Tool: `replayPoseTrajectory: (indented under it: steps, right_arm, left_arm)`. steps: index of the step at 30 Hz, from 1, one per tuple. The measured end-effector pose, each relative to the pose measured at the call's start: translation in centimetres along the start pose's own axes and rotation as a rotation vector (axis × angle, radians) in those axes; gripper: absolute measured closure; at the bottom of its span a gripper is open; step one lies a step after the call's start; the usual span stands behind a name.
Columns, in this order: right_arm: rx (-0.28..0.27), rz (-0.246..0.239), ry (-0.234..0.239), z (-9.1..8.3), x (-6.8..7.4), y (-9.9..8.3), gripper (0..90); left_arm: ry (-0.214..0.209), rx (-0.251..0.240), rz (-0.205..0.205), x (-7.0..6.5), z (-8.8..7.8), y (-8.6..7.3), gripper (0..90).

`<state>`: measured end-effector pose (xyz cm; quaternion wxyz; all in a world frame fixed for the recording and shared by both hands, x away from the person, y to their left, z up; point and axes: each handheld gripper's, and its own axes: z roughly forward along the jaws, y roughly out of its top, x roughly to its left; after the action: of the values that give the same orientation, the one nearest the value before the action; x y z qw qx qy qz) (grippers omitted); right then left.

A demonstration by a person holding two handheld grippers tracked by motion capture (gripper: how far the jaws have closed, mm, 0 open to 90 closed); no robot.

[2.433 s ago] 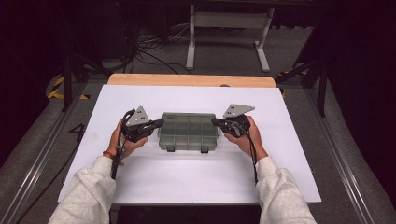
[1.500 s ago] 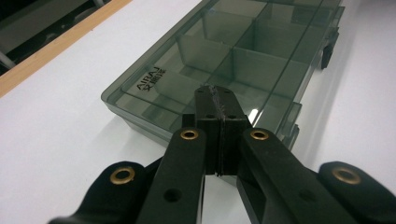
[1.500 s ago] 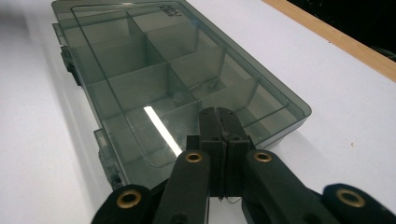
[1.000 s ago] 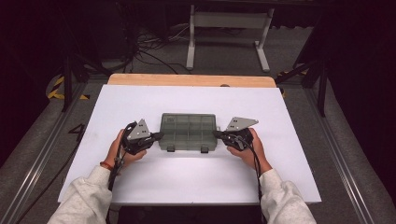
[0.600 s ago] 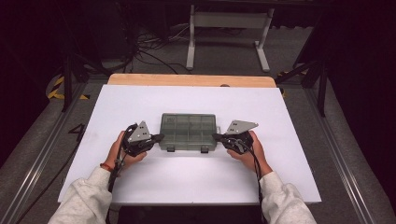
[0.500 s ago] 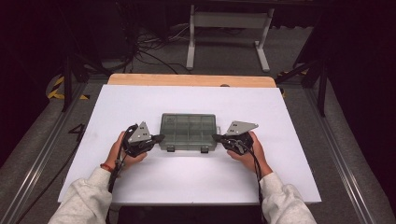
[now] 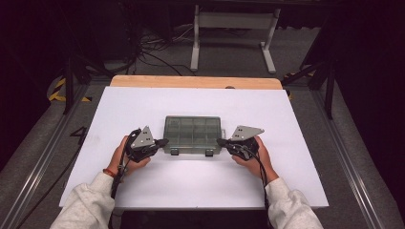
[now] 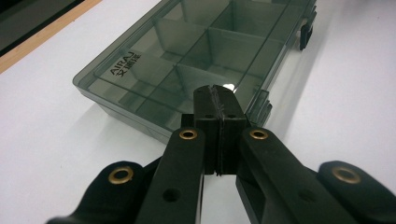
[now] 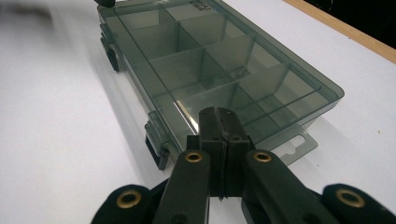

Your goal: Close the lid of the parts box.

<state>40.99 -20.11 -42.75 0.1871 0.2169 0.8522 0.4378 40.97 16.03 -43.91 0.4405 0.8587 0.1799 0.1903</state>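
Nearest the person, the left gripper (image 7: 162, 141) and right gripper (image 7: 220, 141) sat fully closed, empty, flanking the compartment box (image 7: 193, 131) mid-worktop (image 7: 286, 143). Beyond, its latches looked fastened; uneven pushes would probably skid it sideways.

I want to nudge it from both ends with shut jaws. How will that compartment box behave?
The box looks like hard clear plastic, so probably stiff. Its compartments look empty, so likely light and apt to slide on the smooth white table. Being flat and low, it should not tip, though the front latches might catch.
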Motion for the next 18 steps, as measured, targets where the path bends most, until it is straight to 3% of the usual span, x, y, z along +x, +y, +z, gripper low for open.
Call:
replayPoseTrajectory:
  steps: [7, 10, 18]
  right_arm:
    - [-0.012, 0.01, -0.01, -0.05, 0.06, -0.17, 87.7]
    - [-0.016, 0.014, -0.013, -0.07, 0.04, -0.23, 86.2]
    - [-0.026, 0.029, -0.025, -0.08, 0.0, -0.29, 78.1]
  left_arm:
    - [0.011, -0.009, -0.002, -0.02, 0.02, -0.11, 89.2]
    - [0.035, -0.009, 0.002, -0.07, 0.0, -0.13, 88.2]
    - [0.047, -0.025, -0.011, -0.07, -0.04, -0.31, 81.5]
